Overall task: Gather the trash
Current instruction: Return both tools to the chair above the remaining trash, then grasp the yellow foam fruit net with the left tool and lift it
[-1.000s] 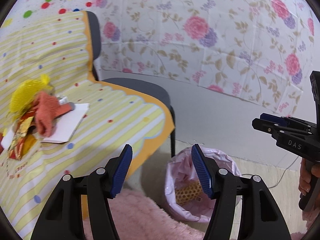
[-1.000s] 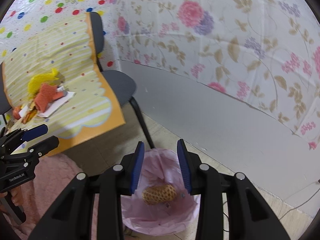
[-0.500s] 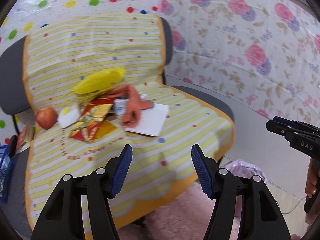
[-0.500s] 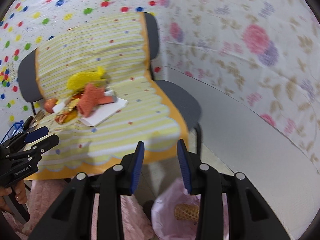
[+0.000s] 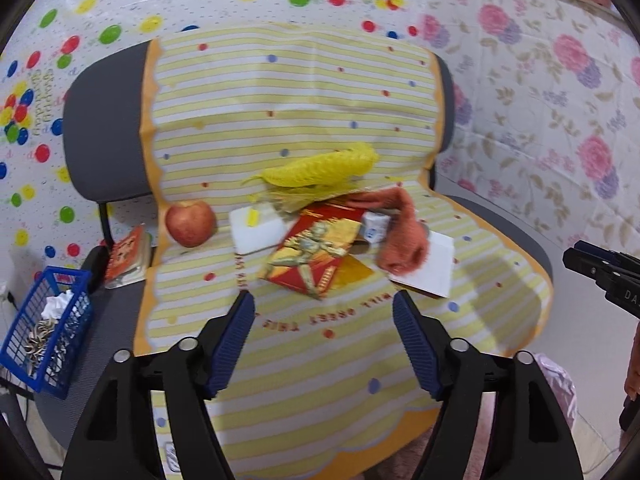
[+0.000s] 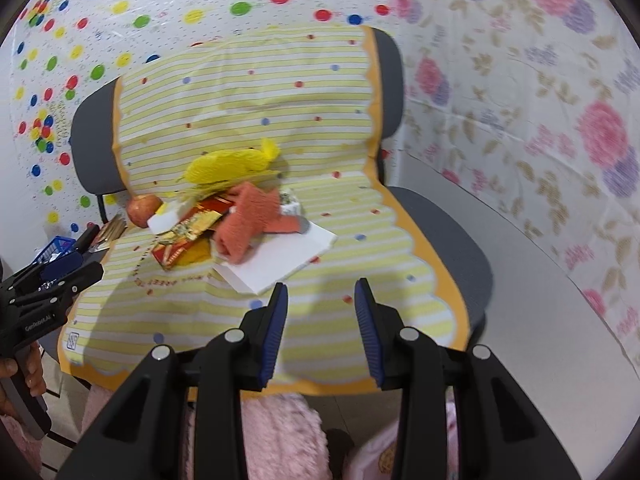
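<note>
Trash pile [image 5: 320, 224] sat mid-seat on the striped yellow cover [image 5: 304, 380] draped over the grey chair [image 5: 108, 136]. In it: yellow mesh net [image 5: 320, 168] at the back, red-gold wrapper [image 5: 316, 256] in front of it, white foam block [image 5: 256, 232] to its left, small crumpled carton [image 5: 376, 228], white card [image 6: 280, 260] on the right edge. Orange knit cloth [image 5: 400, 236] was draped across carton and card. Apple [image 5: 190, 222] stood just left of the pile, apart from it; trash or not, can't tell

Key relation: pile lay straight ahead and below the left gripper [image 5: 322, 344], wrapper roughly on its centreline. Net's long axis ran left-right across the seat, crosswise to the gripper's line. From the right gripper [image 6: 318, 332] the pile was ahead and off to the left, with the card corner closest. I'd judge the left hand better lined up for the next pick

Left jaws had just been opening, wide apart, nothing between them. Right jaws stood partly apart, also empty

Containers: pink-lined bin [image 6: 400, 460] on the floor under the seat's front edge, one tan mesh piece [image 6: 386, 460] in it. Blue basket [image 5: 44, 340] on the seat to the left held crumpled white paper and some loose bits I couldn't identify
</note>
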